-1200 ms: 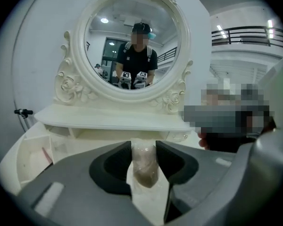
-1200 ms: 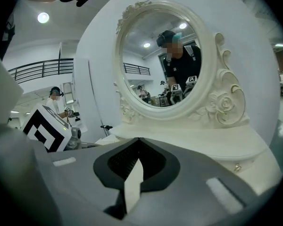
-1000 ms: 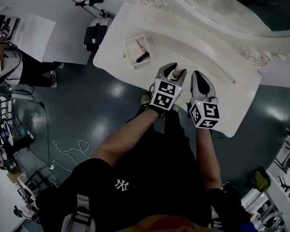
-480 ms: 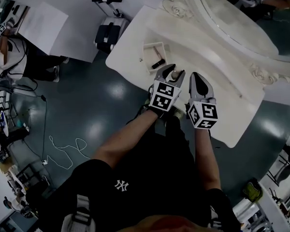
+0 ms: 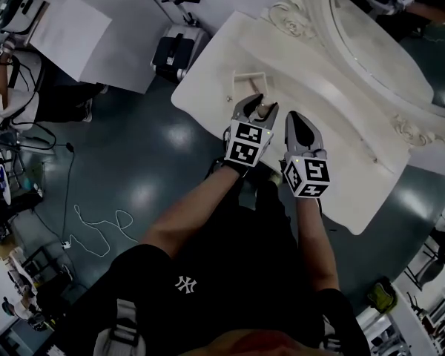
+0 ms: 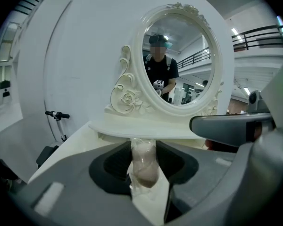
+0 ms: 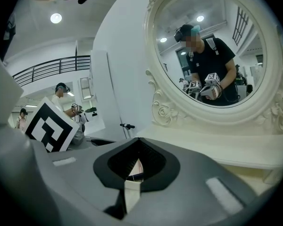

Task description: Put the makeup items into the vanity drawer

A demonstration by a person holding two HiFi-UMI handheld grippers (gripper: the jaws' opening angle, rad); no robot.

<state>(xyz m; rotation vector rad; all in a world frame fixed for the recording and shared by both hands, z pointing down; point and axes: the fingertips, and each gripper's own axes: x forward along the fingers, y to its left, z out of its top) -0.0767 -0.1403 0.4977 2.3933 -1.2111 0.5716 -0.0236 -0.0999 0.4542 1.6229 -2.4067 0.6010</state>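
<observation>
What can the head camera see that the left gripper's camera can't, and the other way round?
Only the head view shows the person's arms, the dark floor and an open white tray on the vanity top. Only the left gripper view shows the person's upper body reflected in the mirror and the clear wrapping round the beige makeup item. Both show the left gripper clamped on that item, the vanity top, the mirror and a scooter.

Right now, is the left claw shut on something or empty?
Shut: the left claw clamps a pale, clear-wrapped makeup item between its pads.
</observation>
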